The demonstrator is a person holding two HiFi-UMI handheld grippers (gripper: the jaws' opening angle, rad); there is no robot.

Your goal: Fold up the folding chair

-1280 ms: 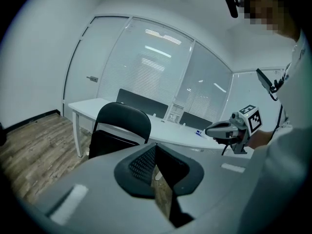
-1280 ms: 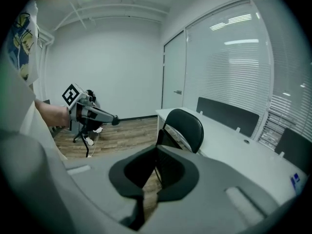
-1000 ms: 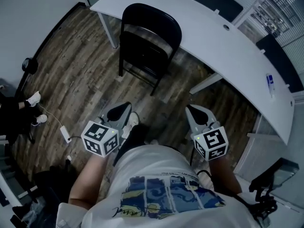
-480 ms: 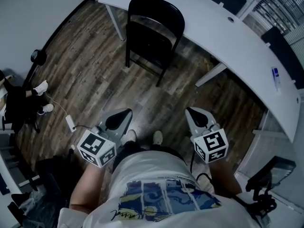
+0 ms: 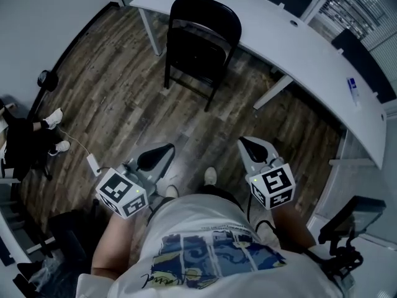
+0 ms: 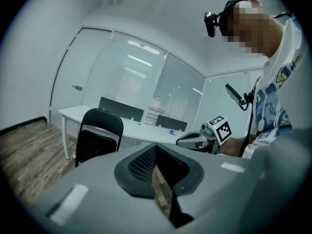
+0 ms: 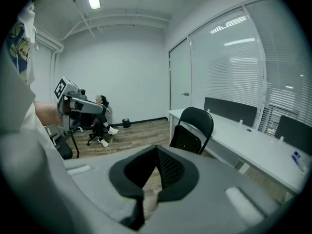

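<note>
We step on; left tongs [image 5: 165, 149] and right tongs [image 5: 246, 143], both pinched closed and empty, remain well short of the unfolded folding chair [image 5: 201, 45].

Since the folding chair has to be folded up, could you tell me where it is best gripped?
Probably the front edge of the seat, approached from your side: the folding chair stands open, its backrest toward the desk, so that edge is free to lift.
</note>
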